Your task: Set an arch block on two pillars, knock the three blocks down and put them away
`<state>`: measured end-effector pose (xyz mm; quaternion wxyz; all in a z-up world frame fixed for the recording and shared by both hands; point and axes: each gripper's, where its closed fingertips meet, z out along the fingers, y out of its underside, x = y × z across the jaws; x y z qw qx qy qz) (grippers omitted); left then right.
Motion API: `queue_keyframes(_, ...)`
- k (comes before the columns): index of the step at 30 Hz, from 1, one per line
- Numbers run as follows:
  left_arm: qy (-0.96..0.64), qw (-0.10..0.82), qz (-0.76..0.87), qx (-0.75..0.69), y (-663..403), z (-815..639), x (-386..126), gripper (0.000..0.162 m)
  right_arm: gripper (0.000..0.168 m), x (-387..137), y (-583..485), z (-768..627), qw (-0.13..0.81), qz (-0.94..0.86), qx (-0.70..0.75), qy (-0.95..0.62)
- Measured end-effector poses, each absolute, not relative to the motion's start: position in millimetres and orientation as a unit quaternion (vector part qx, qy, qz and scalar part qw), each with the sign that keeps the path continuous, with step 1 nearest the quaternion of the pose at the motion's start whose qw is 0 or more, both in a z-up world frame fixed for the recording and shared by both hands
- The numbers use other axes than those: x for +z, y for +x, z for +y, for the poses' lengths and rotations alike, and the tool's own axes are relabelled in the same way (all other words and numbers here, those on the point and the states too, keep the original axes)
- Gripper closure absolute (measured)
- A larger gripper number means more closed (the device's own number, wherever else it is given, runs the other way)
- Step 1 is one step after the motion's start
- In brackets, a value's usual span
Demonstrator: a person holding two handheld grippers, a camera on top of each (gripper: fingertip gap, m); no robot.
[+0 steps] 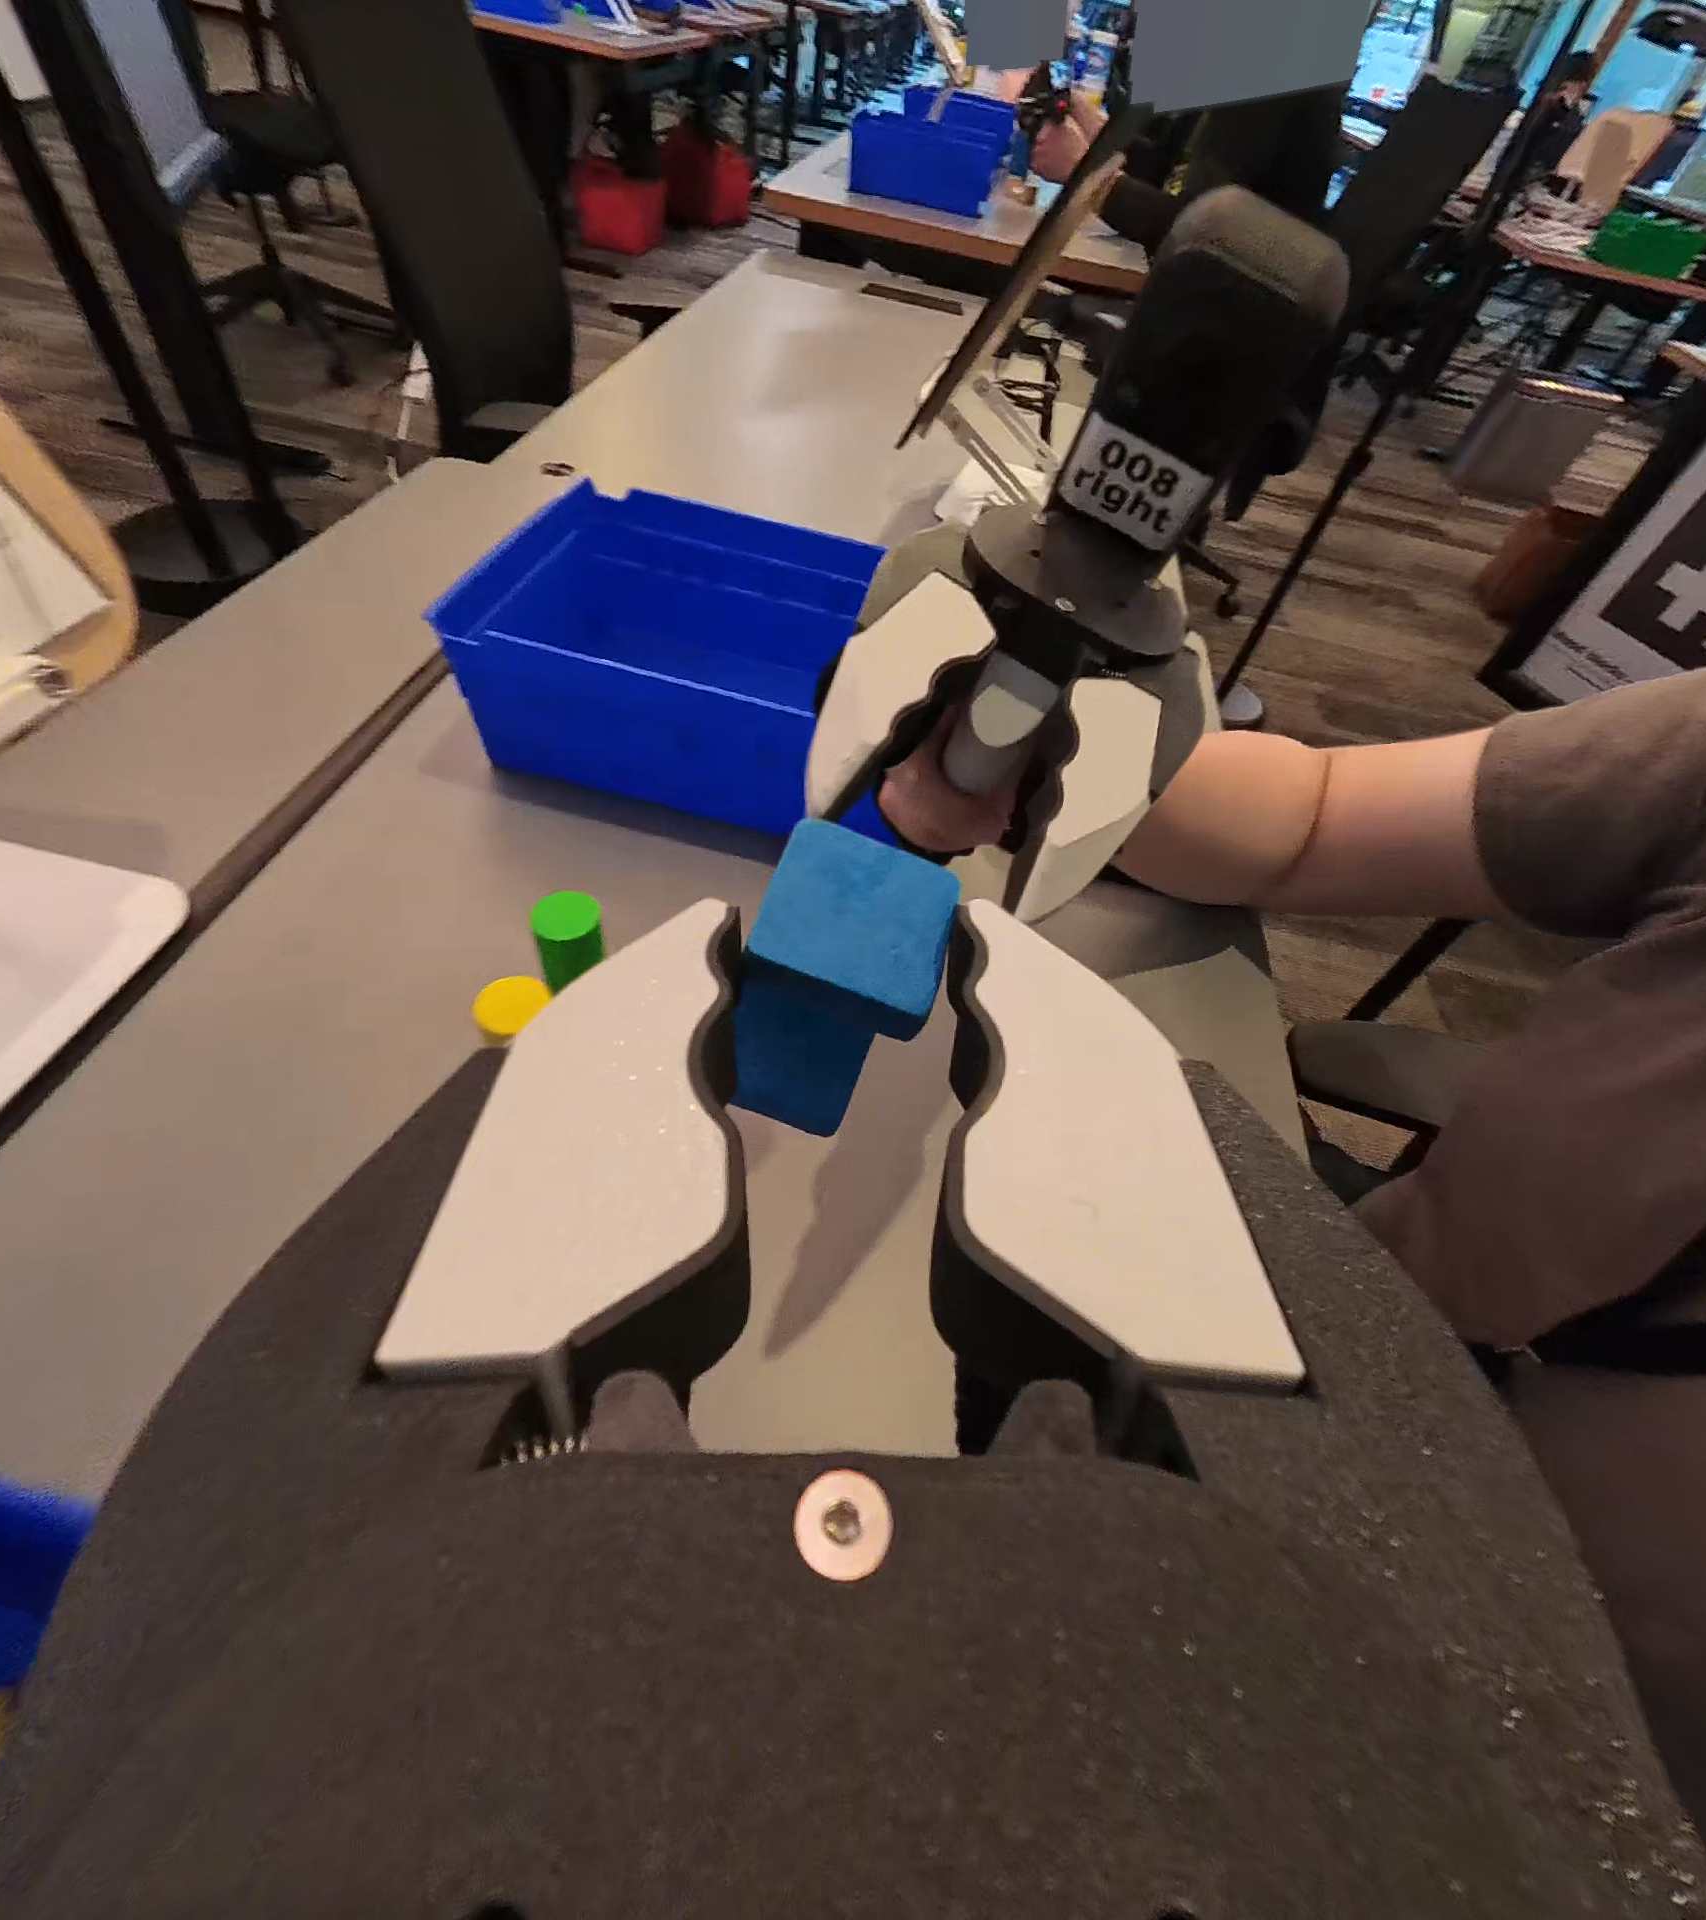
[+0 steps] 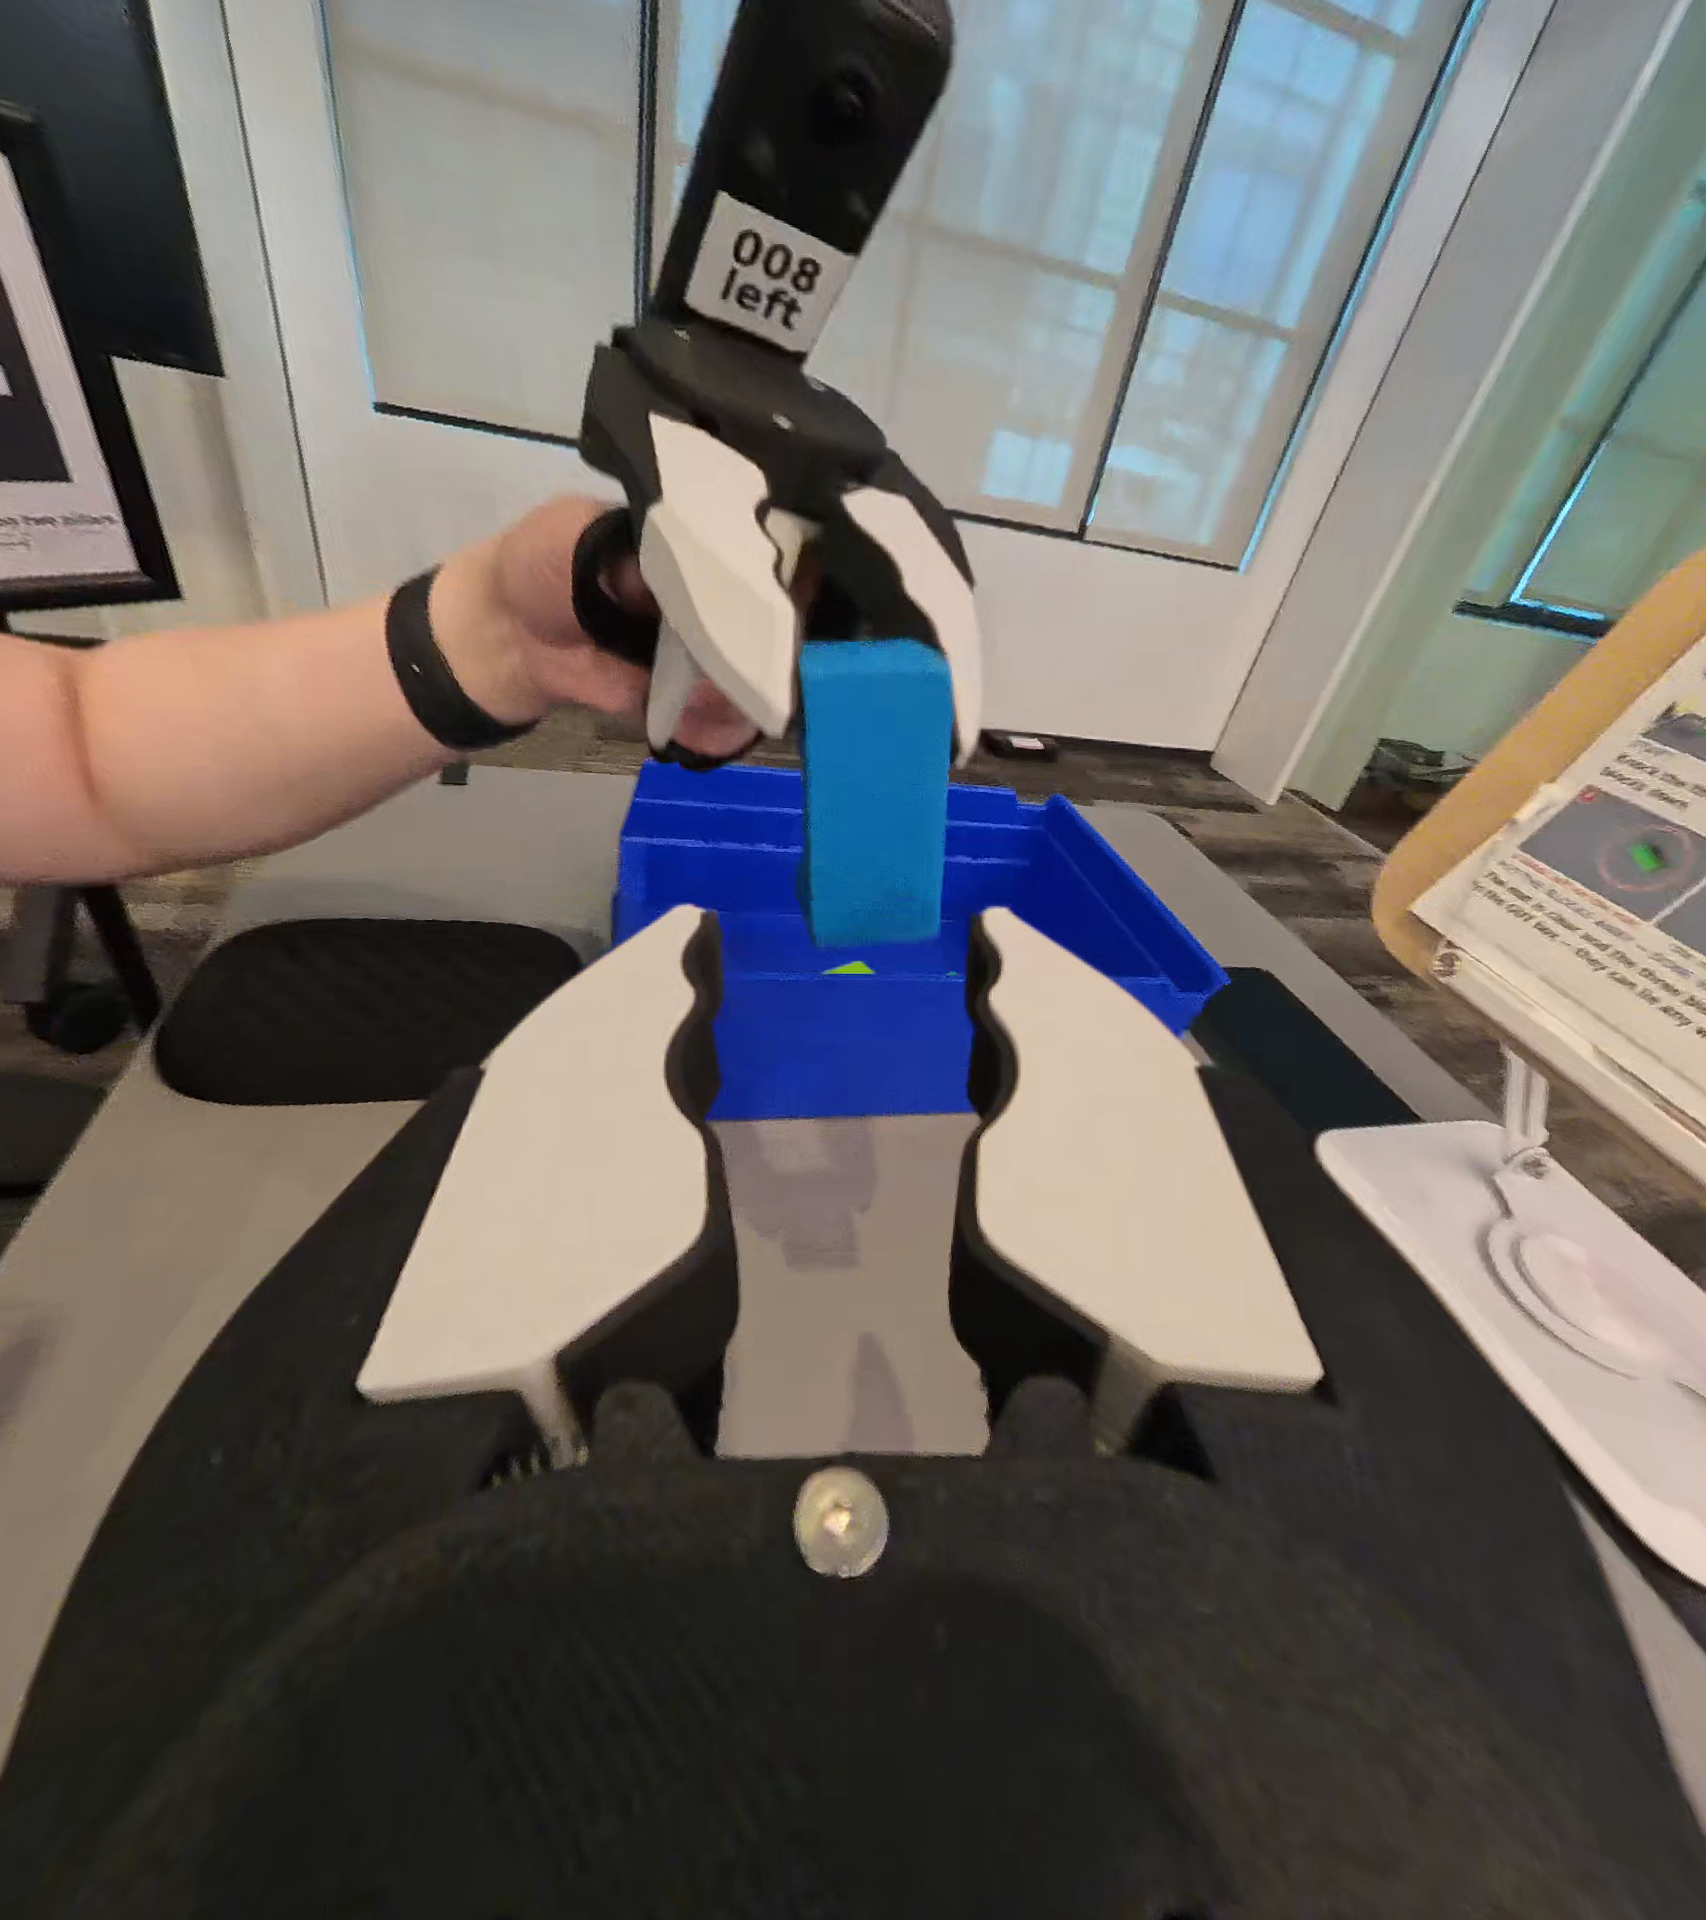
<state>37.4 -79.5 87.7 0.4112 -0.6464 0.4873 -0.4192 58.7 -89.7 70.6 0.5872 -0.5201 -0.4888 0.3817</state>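
Arch block [image 1: 828, 1039] is up off the table [image 1: 309, 1039], pinched between the fingers of our left gripper [image 1: 844, 914]. The jaws are closed about halfway onto its upper end. From the right wrist view it hangs on end, long side roughly vertical, and looks to be over the blue bin [image 1: 641, 707]. We cannot tell from that view how far over the bin it really is.

Our right gripper [image 2: 844, 925] is spread wide and holds nothing. It waits low in front of the bin.

The green pillar [image 1: 568, 935] stands upright on the table in front of the bin. The yellow pillar [image 1: 511, 1006] is just beside it, partly hidden behind our left finger, and seems upright too.

With both pillars standing and the arch in the air, we judge that we are on the first step, bringing the arch to the pillars. The knocking down and putting away are not yet begun.

The next move calls for us to swing the arch over to the pillars and turn it level, with its two feet down. We then lower it so one foot lands on each top. The pillars stand close together and look easy to tip, so we should come down straight and gently. We open only once both feet rest.
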Motion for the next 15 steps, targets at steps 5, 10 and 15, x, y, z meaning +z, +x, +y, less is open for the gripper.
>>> queue_keyframes(5, -0.636, 0.392, 0.501, -0.438, 64.6, -87.8, 81.0, 0.124, 0.123, 68.3, 56.5, -89.6, 0.581, -0.478, 0.398, -0.524)
queue_keyframes(10, -0.624, 0.384, 0.503, -0.459, 70.6, -92.8, 78.7, 0.124, 0.136, 63.3, 56.0, -88.3, 0.559, -0.475, 0.421, -0.534)
queue_keyframes(15, -0.645, 0.377, 0.469, -0.471, 50.5, -85.2, 80.0, 0.087, 0.136, 64.6, 74.1, -74.8, 0.532, -0.497, 0.385, -0.567)
